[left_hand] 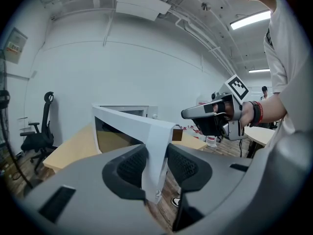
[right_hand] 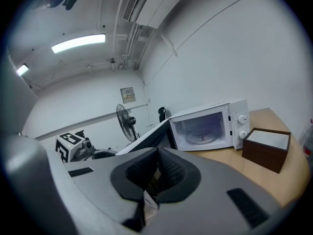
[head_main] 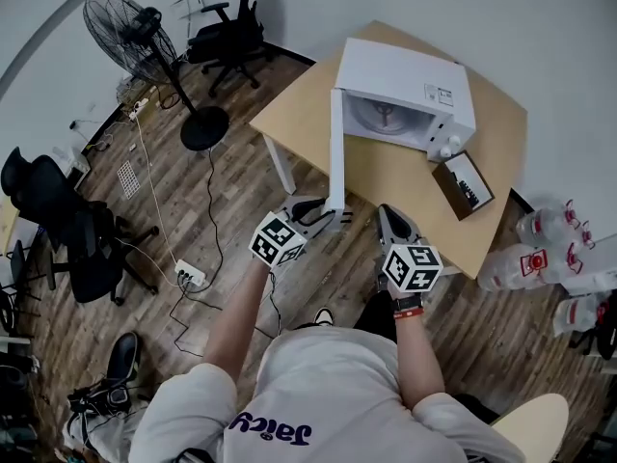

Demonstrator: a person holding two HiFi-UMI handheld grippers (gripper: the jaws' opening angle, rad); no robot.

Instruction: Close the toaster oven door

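Note:
The white toaster oven (head_main: 405,90) stands on a wooden table (head_main: 405,177) with its door (head_main: 336,148) swung wide open toward me. My left gripper (head_main: 333,215) is shut on the door's free edge. In the left gripper view the white door edge (left_hand: 154,146) stands between the black pads (left_hand: 129,168), and both pads press on it. My right gripper (head_main: 390,218) hovers just right of the door at the table's near edge, shut with nothing held. In the right gripper view its pads (right_hand: 168,173) meet, and the oven's open cavity (right_hand: 203,129) lies ahead.
A brown box (head_main: 465,184) sits on the table right of the oven. Water bottles (head_main: 545,258) lie on the floor at the right. A standing fan (head_main: 135,32), office chairs (head_main: 231,32) and a power strip (head_main: 189,276) with cables occupy the floor at the left.

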